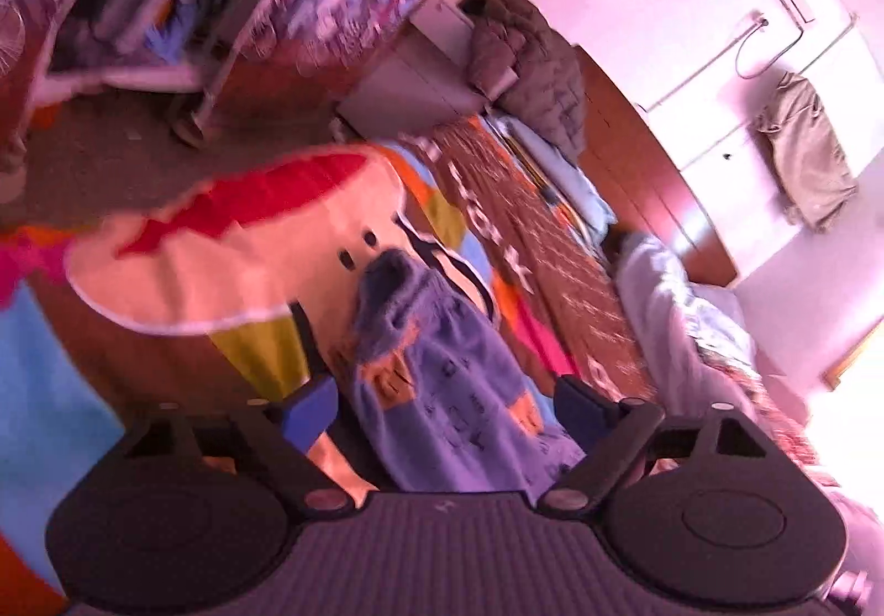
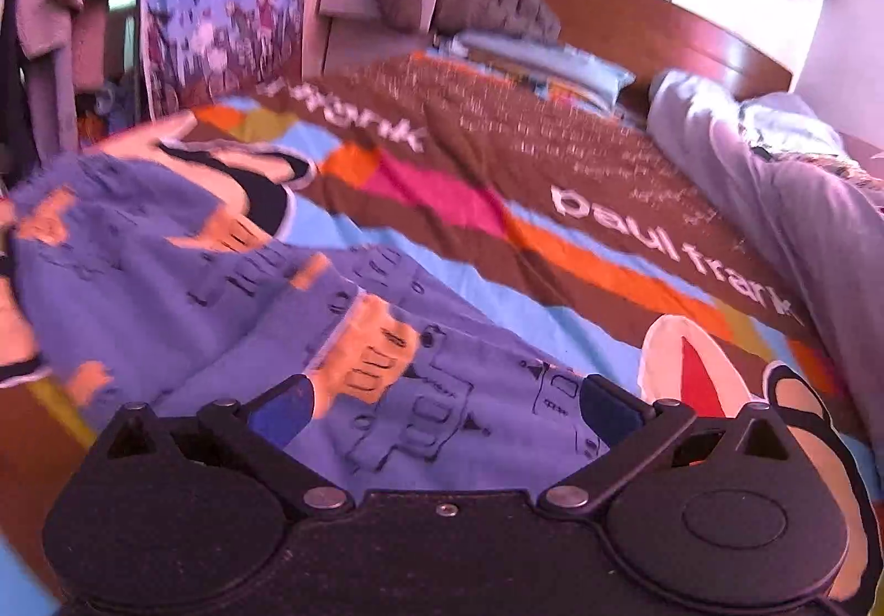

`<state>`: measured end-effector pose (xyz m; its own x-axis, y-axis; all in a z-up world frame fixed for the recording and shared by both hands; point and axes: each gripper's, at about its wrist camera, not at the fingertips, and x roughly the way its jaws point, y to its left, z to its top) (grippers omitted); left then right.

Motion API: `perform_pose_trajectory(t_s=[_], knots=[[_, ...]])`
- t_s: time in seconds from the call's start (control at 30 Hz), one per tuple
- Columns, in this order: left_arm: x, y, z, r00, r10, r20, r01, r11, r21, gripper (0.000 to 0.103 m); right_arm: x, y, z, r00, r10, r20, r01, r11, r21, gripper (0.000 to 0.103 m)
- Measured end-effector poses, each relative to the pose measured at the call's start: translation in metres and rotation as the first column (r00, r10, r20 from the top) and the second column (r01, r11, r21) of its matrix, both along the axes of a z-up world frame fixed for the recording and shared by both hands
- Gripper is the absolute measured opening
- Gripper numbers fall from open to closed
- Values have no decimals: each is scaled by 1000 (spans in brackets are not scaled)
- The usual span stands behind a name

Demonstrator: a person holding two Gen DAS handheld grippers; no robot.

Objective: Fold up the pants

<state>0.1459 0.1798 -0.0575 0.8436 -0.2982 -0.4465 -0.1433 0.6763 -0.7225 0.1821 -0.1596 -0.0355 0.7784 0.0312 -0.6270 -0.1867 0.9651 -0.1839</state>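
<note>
On bed (image 2: pixel 552 207): blue pants (image 2: pixel 265 306) spread flat on bedspread. My left gripper (image 1: pixel 442 409) wide open, pants between fingers, no grip. My right gripper (image 2: pixel 445 409) wide open over pants, holding nothing.

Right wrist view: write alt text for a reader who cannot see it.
Blue pants with orange patches and drawn-on prints lie spread on a bed's colourful bedspread, with the right gripper open just above the fabric. Grey bedding is bunched to the right near a wooden headboard; the picture is motion-blurred.
</note>
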Motion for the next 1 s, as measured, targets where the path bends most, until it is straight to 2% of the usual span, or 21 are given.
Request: perform_pose_trajectory(t_s=[0.1,0.13,0.17,0.3,0.37,0.47,0.53,0.6,0.63,0.67,0.7,0.73,0.8,0.87,0.93,1.0], knots=[[6,11,-16,999,-17,-30,13,992,-128,85,-20,8,-9,1000,-14,-12,15,1000,28,102],[7,14,-19,999,-11,-33,6,990,-144,85,-25,12,-16,999,-28,-28,28,999,18,102],[8,15,-22,999,-10,-37,4,989,-151,85,-24,21,-22,998,-32,-49,29,998,-54,102],[20,14,-27,999,8,-53,-15,991,-132,90,-27,49,-30,1000,-20,12,22,971,-238,102],[24,14,-28,999,27,-46,-33,990,-136,93,-30,56,-33,999,-2,37,13,954,-299,102],[29,13,-30,996,71,-57,-78,987,-139,93,-32,59,-36,998,9,56,11,943,-333,102],[31,15,-30,992,96,-76,-106,985,-137,84,-32,59,-36,998,9,59,11,941,-339,102],[32,19,-33,985,138,-107,-153,979,-138,62,-31,59,-37,998,11,61,11,938,-346,102],[31,21,-34,980,155,-123,-173,974,-144,56,-31,60,-38,998,12,63,11,936,-351,102],[31,23,-37,976,170,-139,-190,970,-149,43,-32,61,-38,998,13,66,11,933,-360,102],[31,25,-38,973,178,-150,-201,967,-155,36,-33,63,-39,997,16,70,11,929,-369,102],[30,27,-39,973,177,-148,-201,966,-164,36,-34,64,-40,997,19,74,10,925,-380,102],[31,29,-40,975,170,-141,-192,967,-168,28,-36,68,-41,996,27,84,9,916,-402,102],[29,28,-38,975,176,-136,-196,970,-147,22,-37,70,-42,995,33,91,8,909,-417,102],[29,23,-32,970,194,-144,-207,975,-85,18,-37,69,-42,995,34,90,6,912,-410,102],[30,12,-22,970,204,-133,-204,979,15,16,-35,64,-39,997,28,77,3,928,-373,102]])
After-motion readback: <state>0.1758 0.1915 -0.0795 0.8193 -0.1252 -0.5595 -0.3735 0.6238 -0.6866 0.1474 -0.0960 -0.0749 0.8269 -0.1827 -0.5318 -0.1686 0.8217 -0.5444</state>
